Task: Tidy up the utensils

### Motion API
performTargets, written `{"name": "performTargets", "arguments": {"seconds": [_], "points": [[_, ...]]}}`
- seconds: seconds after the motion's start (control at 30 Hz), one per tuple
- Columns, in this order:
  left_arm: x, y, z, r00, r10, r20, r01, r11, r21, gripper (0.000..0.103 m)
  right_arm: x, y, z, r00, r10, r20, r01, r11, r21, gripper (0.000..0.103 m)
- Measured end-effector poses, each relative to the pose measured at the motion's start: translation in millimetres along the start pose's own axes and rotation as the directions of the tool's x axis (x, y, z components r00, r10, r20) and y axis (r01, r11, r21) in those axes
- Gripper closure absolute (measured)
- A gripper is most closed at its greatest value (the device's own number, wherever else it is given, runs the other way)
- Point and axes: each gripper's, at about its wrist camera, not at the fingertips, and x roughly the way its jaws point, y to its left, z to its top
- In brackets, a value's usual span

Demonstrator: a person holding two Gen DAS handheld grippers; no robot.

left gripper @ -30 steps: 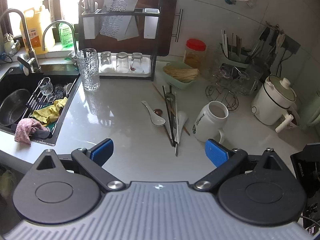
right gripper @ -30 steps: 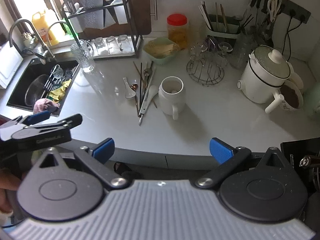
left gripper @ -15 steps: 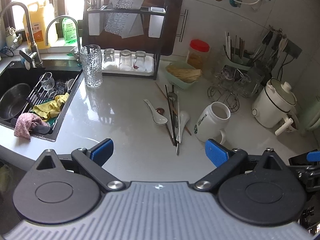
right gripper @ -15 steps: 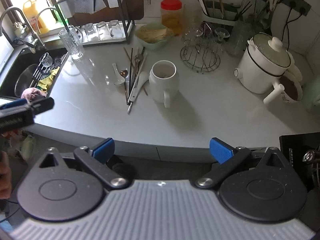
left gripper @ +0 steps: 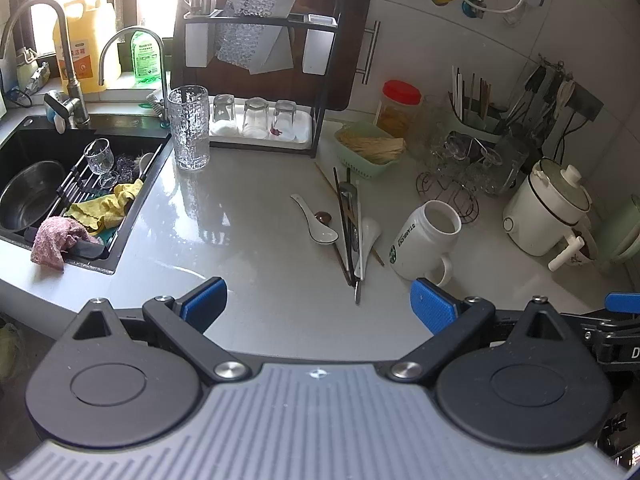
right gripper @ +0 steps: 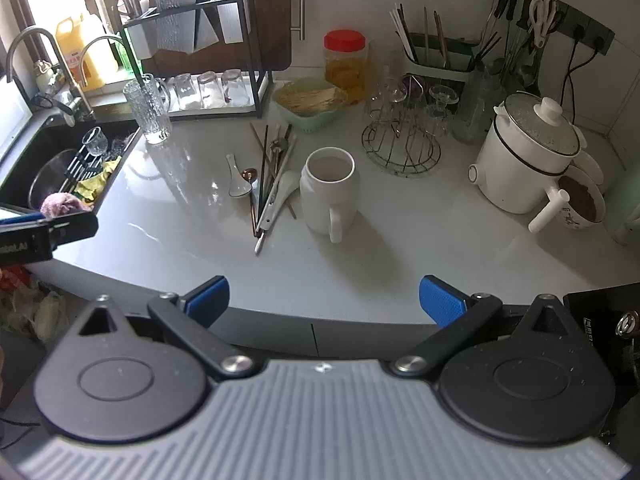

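A loose pile of utensils (left gripper: pixel 351 232) lies mid-counter: dark chopsticks, a white-handled knife, a metal spoon and two white ceramic spoons (left gripper: pixel 316 220). The same utensil pile (right gripper: pixel 270 184) shows in the right wrist view, just left of a white mug (right gripper: pixel 328 192); the white mug (left gripper: pixel 424 240) stands upright and looks empty. My left gripper (left gripper: pixel 318 306) is open above the counter's near edge, well short of the pile. My right gripper (right gripper: pixel 324 300) is open too, hovering off the counter's front edge with nothing between its fingers. A green utensil holder (right gripper: pixel 440 60) with sticks stands at the back wall.
A sink (left gripper: pixel 48 184) with bowl, glasses and cloths is at left. A tall glass (left gripper: pixel 189 128), a black rack (left gripper: pixel 256 80), a green basket (left gripper: pixel 370 148), a red-lidded jar (right gripper: pixel 346 60), a wire glass stand (right gripper: pixel 402 144) and a white cooker (right gripper: pixel 524 152) line the back.
Both grippers have drawn slightly closer and higher over the counter; the right view has shifted right, centring the mug. Nothing on the counter has moved.
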Motion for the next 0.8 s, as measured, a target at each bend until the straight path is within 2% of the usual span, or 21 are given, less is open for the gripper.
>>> {"name": "performTargets", "arguments": {"seconds": [0.3, 0.47, 0.8], "points": [[-1, -5, -5, 1.000, 0.014, 0.009, -0.014, 1.000, 0.016, 0.003, 6, -1, -6, 0.999, 0.012, 0.049, -0.011, 1.000, -0.016, 0.000], [7, -9, -3, 1.000, -0.006, 0.002, 0.006, 1.000, 0.018, 0.003, 12, -5, -7, 0.998, 0.006, 0.061, -0.005, 1.000, -0.014, 0.000], [59, 6, 40, 1.000, -0.009, -0.030, 0.009, 1.000, 0.022, 0.003, 50, 1, 17, 0.997, 0.009, 0.071, -0.009, 1.000, 0.006, 0.000]]}}
